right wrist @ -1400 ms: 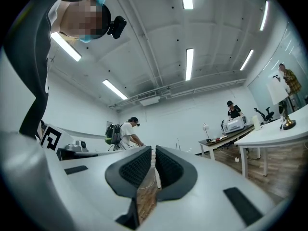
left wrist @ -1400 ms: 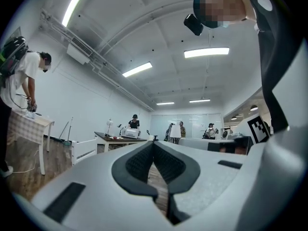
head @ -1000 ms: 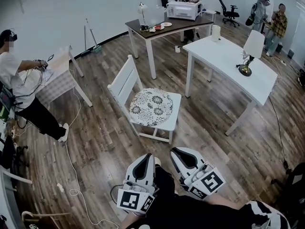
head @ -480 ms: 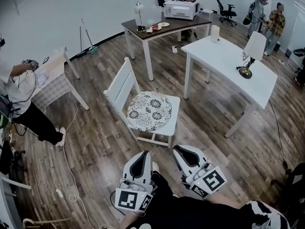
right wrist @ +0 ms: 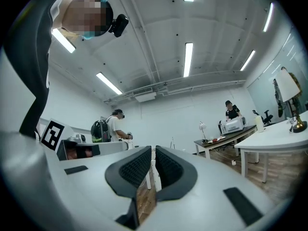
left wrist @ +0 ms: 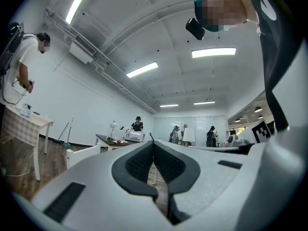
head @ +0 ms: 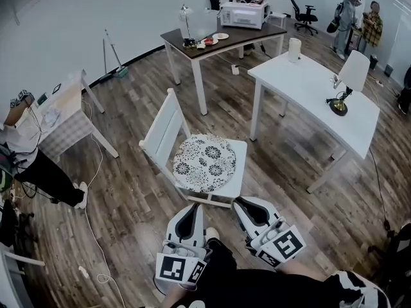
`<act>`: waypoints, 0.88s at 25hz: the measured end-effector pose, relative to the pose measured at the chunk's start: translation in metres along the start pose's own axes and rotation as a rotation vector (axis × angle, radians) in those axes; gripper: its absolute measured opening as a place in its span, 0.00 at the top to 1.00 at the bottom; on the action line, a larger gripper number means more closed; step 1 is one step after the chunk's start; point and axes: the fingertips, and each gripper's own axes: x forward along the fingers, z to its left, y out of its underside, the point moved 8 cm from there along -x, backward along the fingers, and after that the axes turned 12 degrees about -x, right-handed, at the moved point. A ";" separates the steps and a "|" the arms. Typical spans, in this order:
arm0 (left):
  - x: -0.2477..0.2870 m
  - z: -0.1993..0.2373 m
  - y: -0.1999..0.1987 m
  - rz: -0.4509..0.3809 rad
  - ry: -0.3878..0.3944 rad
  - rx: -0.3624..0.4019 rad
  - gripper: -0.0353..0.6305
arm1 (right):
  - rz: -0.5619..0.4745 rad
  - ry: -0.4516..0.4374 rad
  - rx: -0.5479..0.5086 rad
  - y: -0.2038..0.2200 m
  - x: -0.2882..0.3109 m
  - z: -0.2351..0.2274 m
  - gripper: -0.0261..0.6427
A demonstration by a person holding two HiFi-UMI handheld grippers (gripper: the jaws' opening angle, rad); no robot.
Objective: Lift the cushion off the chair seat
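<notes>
Both tools have come nearer to the chair (head: 164, 124) during the last second. In the head view the left tool (head: 192, 206) and the right tool (head: 241, 201) stood clearly apart from the seat before, and now their tips are just beside its front edge. The whole room has slid in that view, so I judge that the person stepped forward and the chair itself did not move.

The cushion (head: 204, 163), round with a black and white flower pattern, lies flat on the seat as before and covers most of it. Nothing touches it yet.

On the left tool the jaws are together, the tips meeting, and nothing is between them. On the right tool the jaws are almost together, with only a thin slit, and this slit is also empty; only the floor shows behind.

For the task this means the approach is nearly finished but the lifting is not begun. I think the jaws must open first, before they can take the near edge of the cushion.

As for containers, only a white plate (head: 222, 35) shows, on the dark desk (head: 257, 32) far behind the chair. What is on it is too small to tell. The white desk (head: 302, 85) carries a lamp (head: 355, 71) and a white roll (head: 294, 49), no container.
</notes>
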 end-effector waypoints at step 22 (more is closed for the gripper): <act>0.116 0.132 -0.036 0.053 0.054 -0.010 0.95 | 0.011 0.083 0.003 0.023 0.161 -0.063 0.90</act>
